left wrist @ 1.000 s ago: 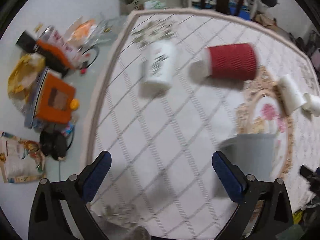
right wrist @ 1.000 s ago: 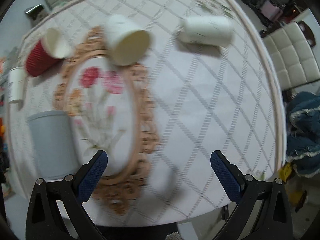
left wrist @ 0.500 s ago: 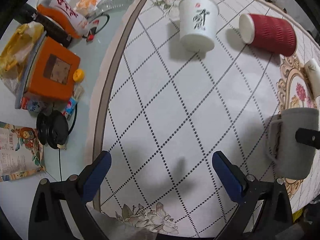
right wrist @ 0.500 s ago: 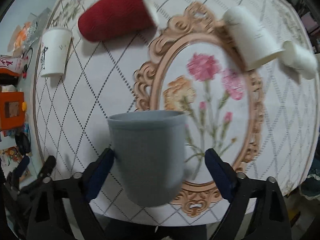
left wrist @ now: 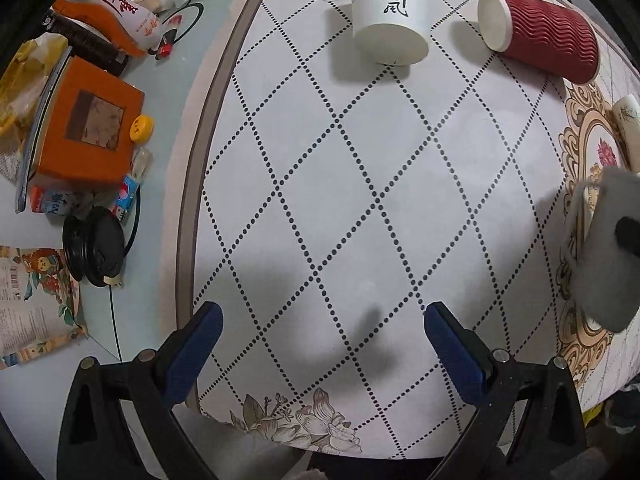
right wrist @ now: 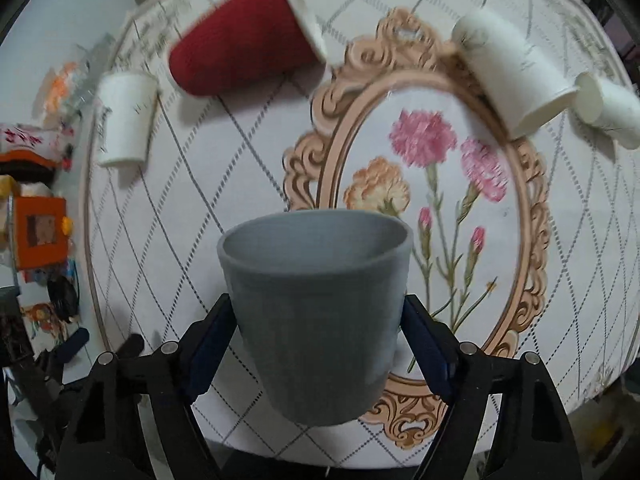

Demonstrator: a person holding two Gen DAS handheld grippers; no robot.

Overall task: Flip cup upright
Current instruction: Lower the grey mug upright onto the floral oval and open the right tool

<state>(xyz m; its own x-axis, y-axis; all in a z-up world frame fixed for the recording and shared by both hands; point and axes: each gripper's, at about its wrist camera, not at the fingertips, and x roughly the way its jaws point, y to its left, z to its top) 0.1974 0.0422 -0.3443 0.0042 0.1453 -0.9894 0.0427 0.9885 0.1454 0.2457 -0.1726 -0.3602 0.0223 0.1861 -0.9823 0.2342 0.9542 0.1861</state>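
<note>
A grey cup [right wrist: 316, 312] sits between the fingers of my right gripper [right wrist: 318, 332], mouth up, with both blue pads against its sides. It seems held above the table; it also shows in the left wrist view [left wrist: 600, 252] at the right edge, with its handle to the left. My left gripper [left wrist: 320, 340] is open and empty over the front of the table. A red ribbed cup [left wrist: 540, 36] lies on its side. A white cup with black writing [left wrist: 390, 12] stands mouth down. Two white cups [right wrist: 516, 76] [right wrist: 608, 108] lie on their sides at the right.
The round table has a patterned cloth [left wrist: 360, 184] with a floral oval frame [right wrist: 440, 184]. On the floor to the left are an orange box [left wrist: 86, 124], black headphones [left wrist: 94, 246], snack packets [left wrist: 116, 12] and a printed bag [left wrist: 32, 300].
My right gripper has closed in on the grey cup and now grips it; the cup looks lifted and nearer. My left gripper has moved lower and closer to the table.
</note>
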